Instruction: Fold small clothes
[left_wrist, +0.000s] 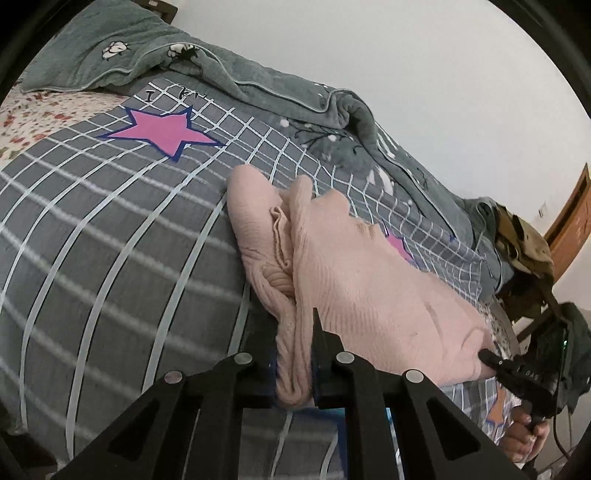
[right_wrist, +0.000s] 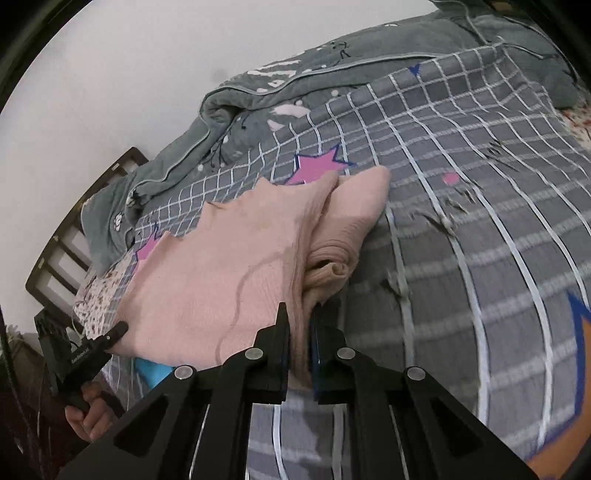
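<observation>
A pink ribbed knit garment (left_wrist: 369, 280) lies partly folded on a grey checked bed cover (left_wrist: 110, 236). My left gripper (left_wrist: 295, 354) is shut on one near corner of the garment, fabric bunched between its fingers. My right gripper (right_wrist: 299, 347) is shut on the other near corner of the same garment (right_wrist: 221, 266). In the left wrist view the right gripper (left_wrist: 491, 356) pinches the garment's far edge. In the right wrist view the left gripper (right_wrist: 118, 330) does the same at the left. A folded sleeve roll (right_wrist: 332, 266) lies under the top layer.
The bed cover (right_wrist: 480, 221) has pink stars (left_wrist: 162, 131). A grey-green quilt (left_wrist: 258, 85) is bunched along the white wall. A floral sheet (left_wrist: 33, 118) shows at the edge. Clothes hang on a chair (left_wrist: 524, 251) by a wooden door. A dark bed frame (right_wrist: 70, 236) stands at the left.
</observation>
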